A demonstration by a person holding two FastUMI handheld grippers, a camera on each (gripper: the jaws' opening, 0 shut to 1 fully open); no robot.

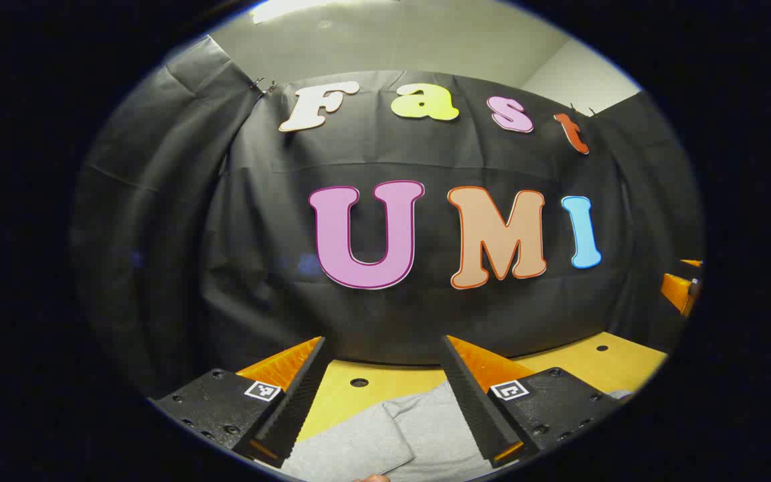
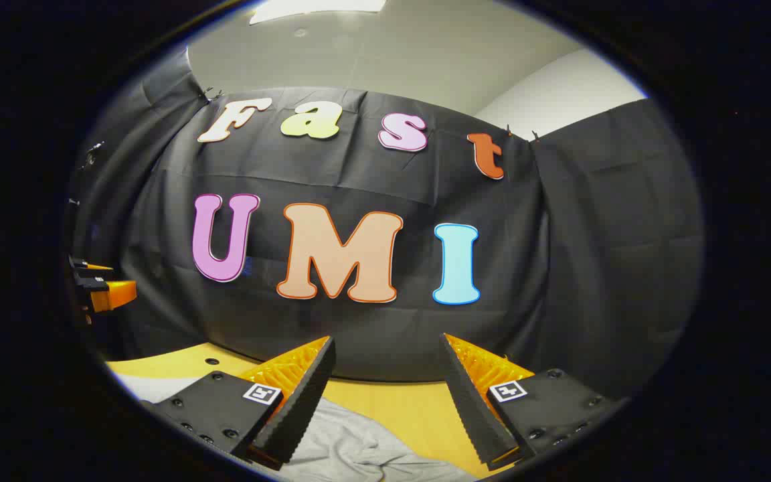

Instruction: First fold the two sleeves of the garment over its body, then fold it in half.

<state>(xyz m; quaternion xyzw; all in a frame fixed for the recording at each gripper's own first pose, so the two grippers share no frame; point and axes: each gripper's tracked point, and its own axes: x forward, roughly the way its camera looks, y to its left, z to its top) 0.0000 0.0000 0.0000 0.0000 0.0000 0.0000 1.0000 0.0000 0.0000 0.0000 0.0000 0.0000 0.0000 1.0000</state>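
Note:
A grey garment [image 1: 392, 438] lies on the yellow table [image 1: 372, 391], low in the left gripper view, with a folded edge running across it. My left gripper [image 1: 385, 388] hangs above it, open, nothing between its fingers. In the right gripper view the grey garment [image 2: 352, 448] lies rumpled on the yellow table [image 2: 399, 402]. My right gripper [image 2: 385, 395] is open above that cloth and holds nothing. The right gripper [image 1: 683, 288] also peeks in at the right edge of the left gripper view, and the left gripper [image 2: 101, 288] at the left edge of the right gripper view.
The black cloth wall [image 1: 425, 314] stands close behind the table's far edge in both views. Small round holes [image 1: 359, 382] dot the tabletop.

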